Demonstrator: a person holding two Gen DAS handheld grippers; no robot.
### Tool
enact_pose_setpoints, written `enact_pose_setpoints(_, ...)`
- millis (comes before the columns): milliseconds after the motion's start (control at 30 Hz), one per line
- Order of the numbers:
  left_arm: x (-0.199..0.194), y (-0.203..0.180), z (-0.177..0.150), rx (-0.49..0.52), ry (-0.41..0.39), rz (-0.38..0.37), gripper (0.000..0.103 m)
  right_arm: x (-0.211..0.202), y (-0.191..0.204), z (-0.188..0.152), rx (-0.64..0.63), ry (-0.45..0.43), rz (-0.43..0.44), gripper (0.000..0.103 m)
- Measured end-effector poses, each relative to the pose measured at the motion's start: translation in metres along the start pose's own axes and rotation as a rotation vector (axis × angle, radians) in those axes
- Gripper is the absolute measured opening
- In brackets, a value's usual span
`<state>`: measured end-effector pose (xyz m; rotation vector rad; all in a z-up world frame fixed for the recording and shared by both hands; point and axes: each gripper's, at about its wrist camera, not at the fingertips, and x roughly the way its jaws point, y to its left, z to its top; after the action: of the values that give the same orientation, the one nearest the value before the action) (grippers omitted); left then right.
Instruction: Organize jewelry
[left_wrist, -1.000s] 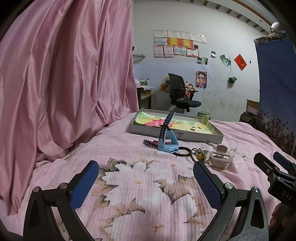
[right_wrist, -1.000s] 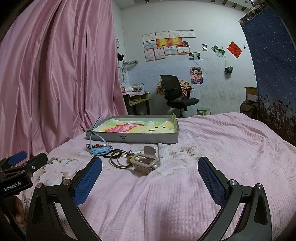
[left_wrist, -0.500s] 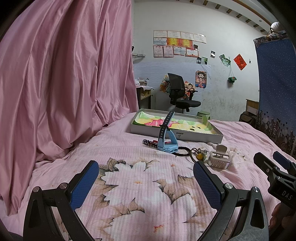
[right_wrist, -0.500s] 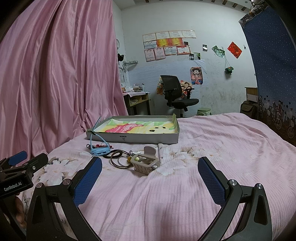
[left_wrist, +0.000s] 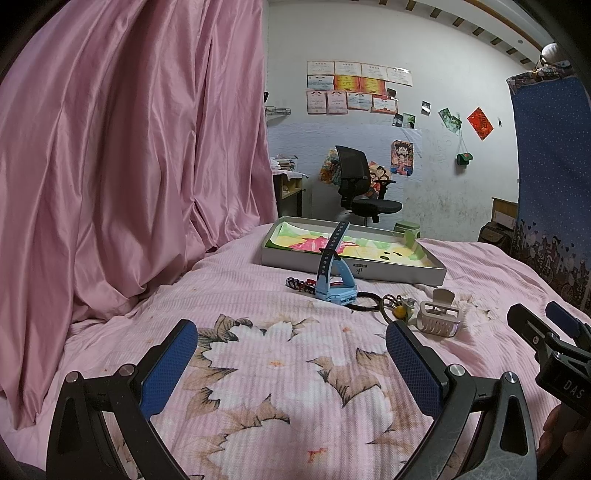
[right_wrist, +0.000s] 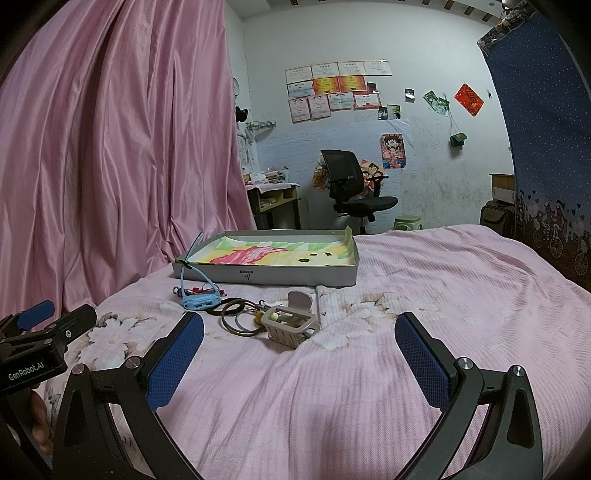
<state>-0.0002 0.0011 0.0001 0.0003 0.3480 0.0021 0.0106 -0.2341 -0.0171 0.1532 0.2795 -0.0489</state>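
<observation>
On the pink floral bedspread lies a small cluster: a light blue watch (left_wrist: 334, 286) (right_wrist: 197, 299) with its strap standing up, a braided red-and-dark bracelet (left_wrist: 300, 284), dark cord loops (left_wrist: 373, 301) (right_wrist: 238, 317) with a yellow bead, and a beige hair claw clip (left_wrist: 439, 315) (right_wrist: 291, 321). Behind them stands a shallow grey tray (left_wrist: 354, 267) (right_wrist: 266, 275) lined with a colourful drawing. My left gripper (left_wrist: 291, 354) is open, short of the cluster. My right gripper (right_wrist: 299, 345) is open too, just in front of the clip. Neither holds anything.
A pink satin curtain (left_wrist: 129, 166) hangs along the left side of the bed. Past the bed's far edge stand a black office chair (left_wrist: 362, 192), a desk and a green stool (right_wrist: 408, 223). A blue patterned cloth (right_wrist: 546, 129) hangs at the right.
Both grippers have barely moved; the view of the cluster has shifted only slightly. Nothing was taken hold of or let go.
</observation>
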Motion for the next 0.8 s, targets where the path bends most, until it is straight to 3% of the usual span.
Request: enact_pose_setpoints(800,0.0027,0.0048,-0.0023,-0.002,0.004,-0.004,0.103,-0.0004,0.0002,0.0005,0.003,-0.003,-0.001,0.102)
